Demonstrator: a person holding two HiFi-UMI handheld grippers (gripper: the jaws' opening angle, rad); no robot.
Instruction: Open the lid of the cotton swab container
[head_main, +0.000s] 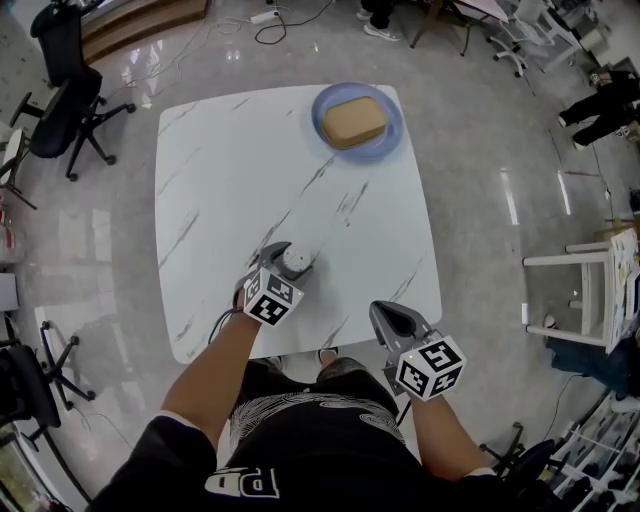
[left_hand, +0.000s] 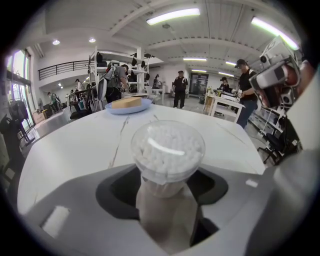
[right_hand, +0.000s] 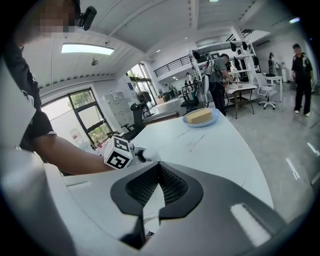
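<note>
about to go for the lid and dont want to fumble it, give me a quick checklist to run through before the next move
1. Cotton swab container held: ok, left tool jaws closed on its body.
2. Lid in place on top: ok, not yet opened.
3. Right tool ready to take the lid: not ok, jaws shut, nothing between them.
4. Right tool near the lid: not ok, it is at the near edge of the table, apart from the container.
5. Room around the container: ok, plate sits at the far corner.
6. How the lid opens, twist or flip: cannot tell.
</note>
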